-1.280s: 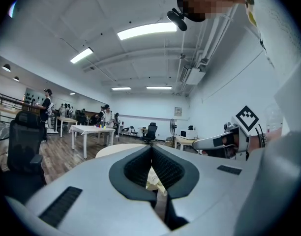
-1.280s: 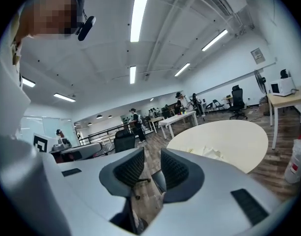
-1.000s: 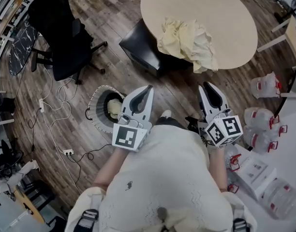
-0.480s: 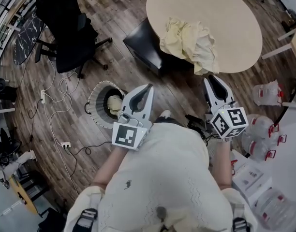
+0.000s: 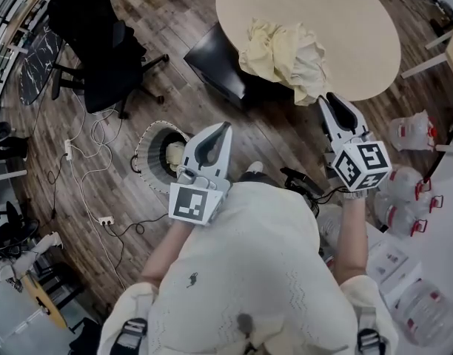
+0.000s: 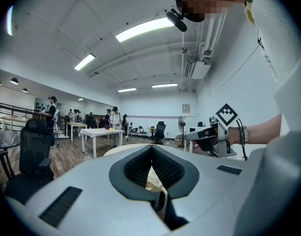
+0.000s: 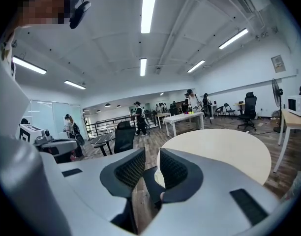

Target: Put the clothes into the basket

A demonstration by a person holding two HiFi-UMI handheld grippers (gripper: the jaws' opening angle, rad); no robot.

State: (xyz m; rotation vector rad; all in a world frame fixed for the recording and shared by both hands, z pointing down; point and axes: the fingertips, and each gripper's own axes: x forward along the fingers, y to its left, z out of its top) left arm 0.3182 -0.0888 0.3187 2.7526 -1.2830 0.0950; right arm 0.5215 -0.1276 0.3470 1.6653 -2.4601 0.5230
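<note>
Right gripper [image 5: 331, 98] hangs with its jaws a little apart and nothing between them. Its tips are just beside the fold of the cream clothes [image 5: 282, 50] that spills over the near edge of the round table [image 5: 345, 13]. The left gripper [image 5: 223, 128] is clenched tip to tip on nothing and is held over the wooden floor, near the right rim of the round woven basket [image 5: 143, 161].

The cream clothes lie in one crumpled heap at the table's near edge, most of it on the tabletop and one corner drooping past the rim. The basket stands on the floor well apart from the table, to the left of the person, with a pale cloth [image 5: 175, 154] already lying in it. A black stool [image 5: 215, 65] sits half under the table between the two.

The fabric looks light, soft and limp, so it will probably sag and trail when lifted. A pinch on a single loose edge may pull out one layer and leave the rest behind. The thick bunched middle of the heap looks like the safer place to take hold, with the right gripper closing over several folds at once. The hanging corner is nearest, but it would likely let the heap unroll across the table.
</note>
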